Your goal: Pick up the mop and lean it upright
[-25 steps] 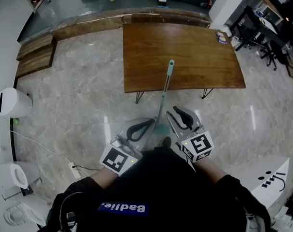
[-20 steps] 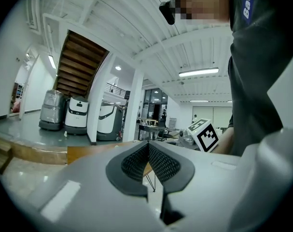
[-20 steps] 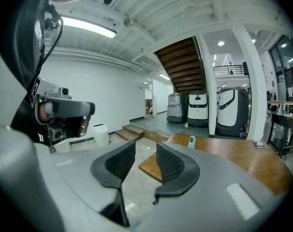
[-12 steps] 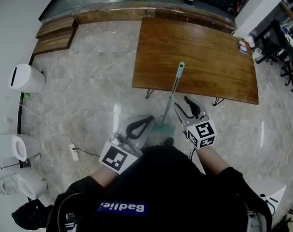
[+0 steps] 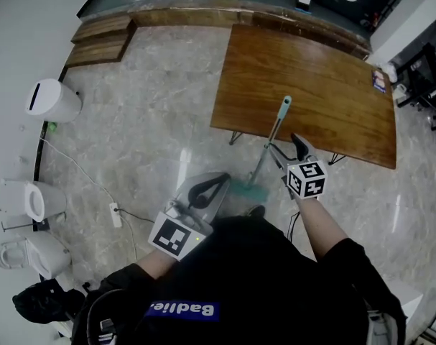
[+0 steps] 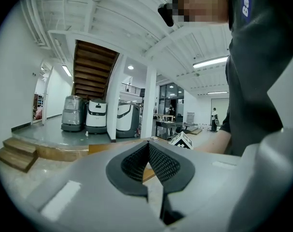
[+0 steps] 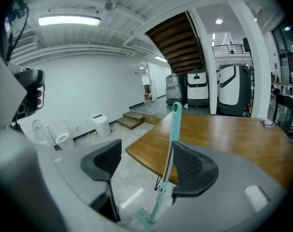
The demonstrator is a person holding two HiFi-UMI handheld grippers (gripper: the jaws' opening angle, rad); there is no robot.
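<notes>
The mop (image 5: pixel 271 144) stands upright on the floor, its teal handle tip leaning on the front edge of the wooden table (image 5: pixel 311 77) and its teal head (image 5: pixel 247 190) on the tiles. My right gripper (image 5: pixel 286 149) reaches out to the shaft, its jaws opening. In the right gripper view the mop shaft (image 7: pixel 174 124) runs between the jaws of that gripper (image 7: pixel 146 154), close along the right pad (image 7: pixel 189 166) and well apart from the left one. My left gripper (image 5: pixel 221 180) hangs near my body, shut and empty, as its own view also shows for it (image 6: pixel 147 148).
A white bin (image 5: pixel 52 100) and other white fixtures (image 5: pixel 20 201) line the left wall. A power strip with cable (image 5: pixel 116 214) lies on the floor. Wooden steps (image 5: pixel 103 38) sit at the back left. Service robots (image 6: pixel 95 115) stand beyond the table.
My right gripper has moved forward to the mop shaft and its jaws have spread wider. The mop stays leaning on the table. The left gripper has kept its place.
</notes>
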